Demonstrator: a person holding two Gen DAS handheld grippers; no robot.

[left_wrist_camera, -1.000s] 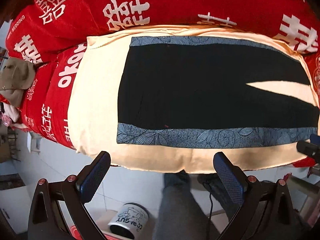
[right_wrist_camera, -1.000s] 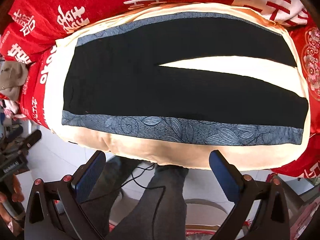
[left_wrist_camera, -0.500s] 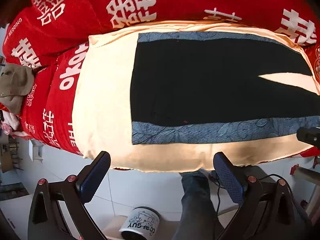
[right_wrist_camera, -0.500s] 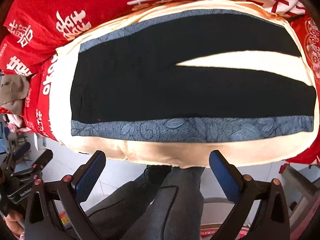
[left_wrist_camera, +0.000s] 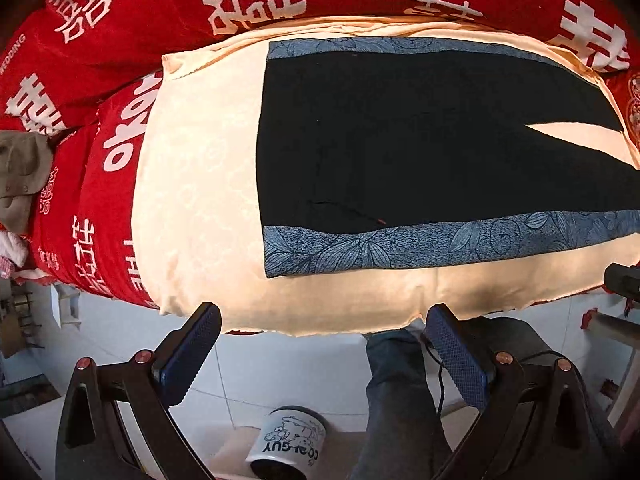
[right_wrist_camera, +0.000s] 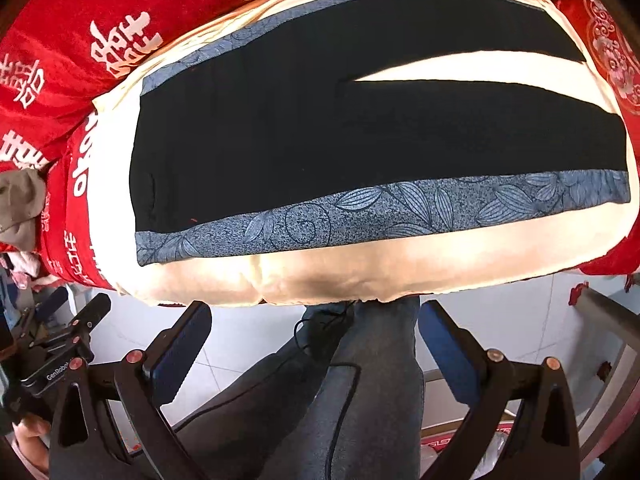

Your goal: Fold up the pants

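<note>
Black pants [left_wrist_camera: 400, 148] with blue leaf-patterned side bands [left_wrist_camera: 400, 246] lie flat on a cream cloth [left_wrist_camera: 200, 184], waist to the left, legs spread to the right. They show in the right wrist view [right_wrist_camera: 320, 128] too. My left gripper [left_wrist_camera: 320, 344] is open and empty, held off the cloth's near edge below the waist end. My right gripper [right_wrist_camera: 316, 340] is open and empty, off the near edge below the middle of the pants. The left gripper's body [right_wrist_camera: 52, 360] shows at the lower left of the right wrist view.
A red blanket with white characters [left_wrist_camera: 120, 20] lies under and behind the cream cloth. An olive garment [left_wrist_camera: 20, 176] sits at the far left. A white mug [left_wrist_camera: 292, 444] stands on the tiled floor. The person's legs in grey trousers [right_wrist_camera: 352, 400] are below the edge.
Both grippers have shifted left along the near edge, so the pants sit further right in the views. Both stay open and empty.
</note>
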